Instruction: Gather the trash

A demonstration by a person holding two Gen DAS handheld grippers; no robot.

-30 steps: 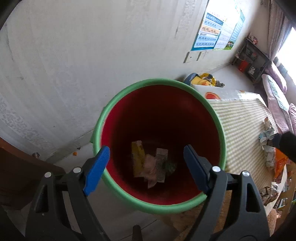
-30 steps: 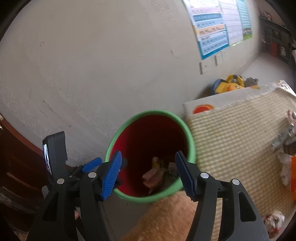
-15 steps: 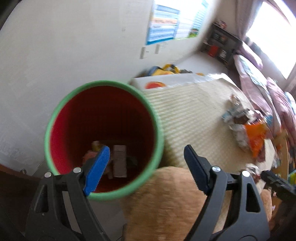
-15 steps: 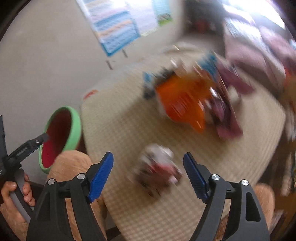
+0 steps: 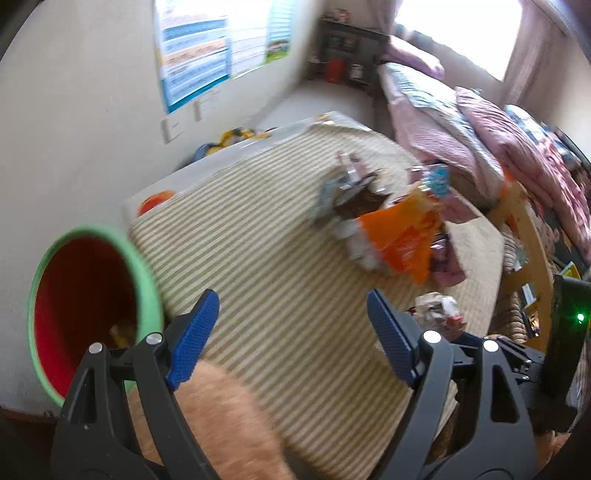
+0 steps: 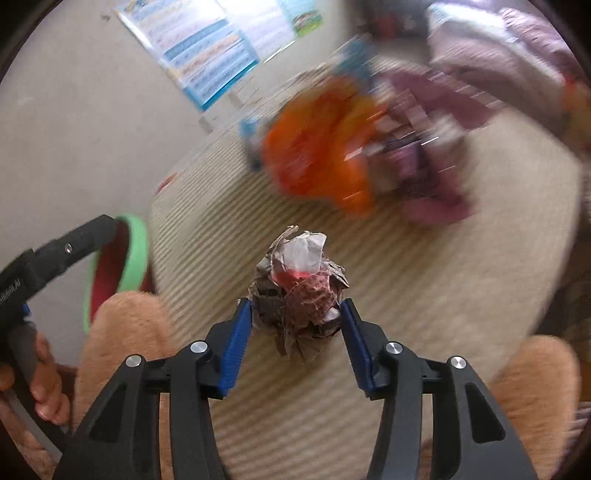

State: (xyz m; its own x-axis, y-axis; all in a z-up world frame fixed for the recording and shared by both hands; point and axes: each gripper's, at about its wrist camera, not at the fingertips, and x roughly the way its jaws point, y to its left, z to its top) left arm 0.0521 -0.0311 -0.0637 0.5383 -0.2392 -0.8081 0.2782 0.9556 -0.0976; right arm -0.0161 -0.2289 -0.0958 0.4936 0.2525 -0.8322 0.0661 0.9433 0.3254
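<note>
Daylight floods in through the window at top right, blown out to white. Fisheye bending curves the wall and darkens every corner. The left view is mildly soft; the right view smears the orange wrapper badly, while the crumpled wad and gripper fingers stay crisp.

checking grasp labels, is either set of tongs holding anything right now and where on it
The right tongs bracket the crumpled paper wad at its two sides, pads at or near contact; a firm grip cannot be told. The left tongs are open and hold nothing.
</note>
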